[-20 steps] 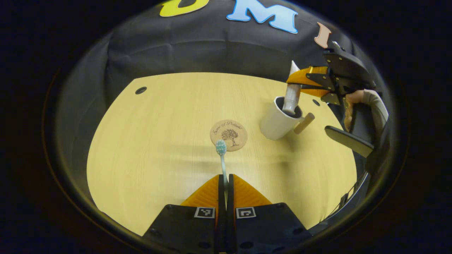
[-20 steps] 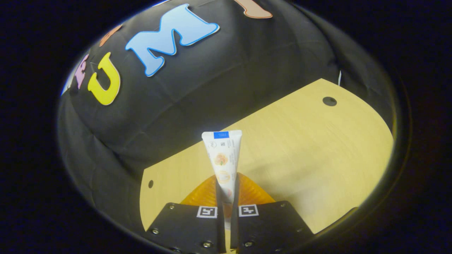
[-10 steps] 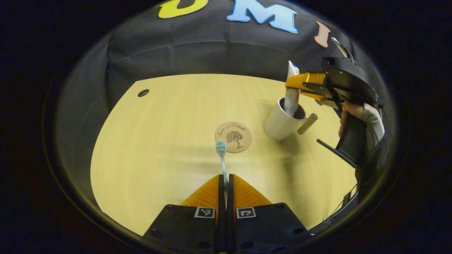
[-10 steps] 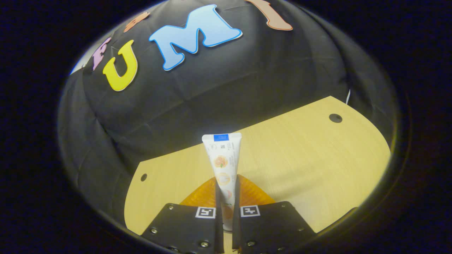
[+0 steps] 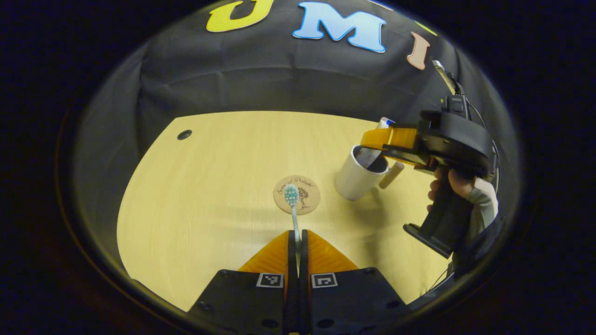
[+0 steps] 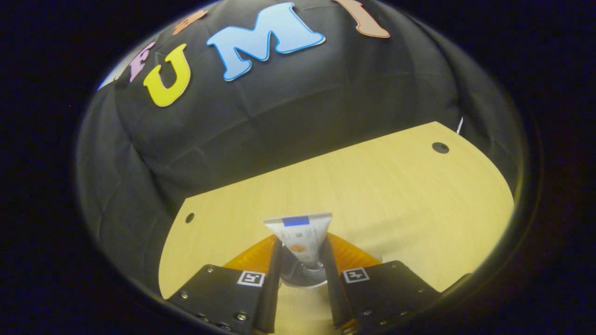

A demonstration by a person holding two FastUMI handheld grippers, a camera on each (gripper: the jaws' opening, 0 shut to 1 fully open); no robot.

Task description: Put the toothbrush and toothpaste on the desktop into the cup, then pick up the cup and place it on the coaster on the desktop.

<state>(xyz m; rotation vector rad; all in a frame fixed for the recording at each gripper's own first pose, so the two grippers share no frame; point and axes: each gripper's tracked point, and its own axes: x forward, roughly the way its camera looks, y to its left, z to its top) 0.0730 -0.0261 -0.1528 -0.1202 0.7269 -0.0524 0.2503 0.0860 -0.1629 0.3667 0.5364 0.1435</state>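
My left gripper (image 5: 298,242) — 2 orange ribbed fingers, black body, 2 square markers. My right gripper (image 6: 300,260) matches, silver screws showing. Grey sleeve (image 5: 482,204) at its black handle.

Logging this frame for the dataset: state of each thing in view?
Toothpaste: standing in the cup, released.
Cup: upright on the desk, off the coaster.
Coaster: bare, flat on the desk.
Toothbrush: gripped, head forward.
Left gripper: shut on the toothbrush.
Right gripper: open around the toothpaste.
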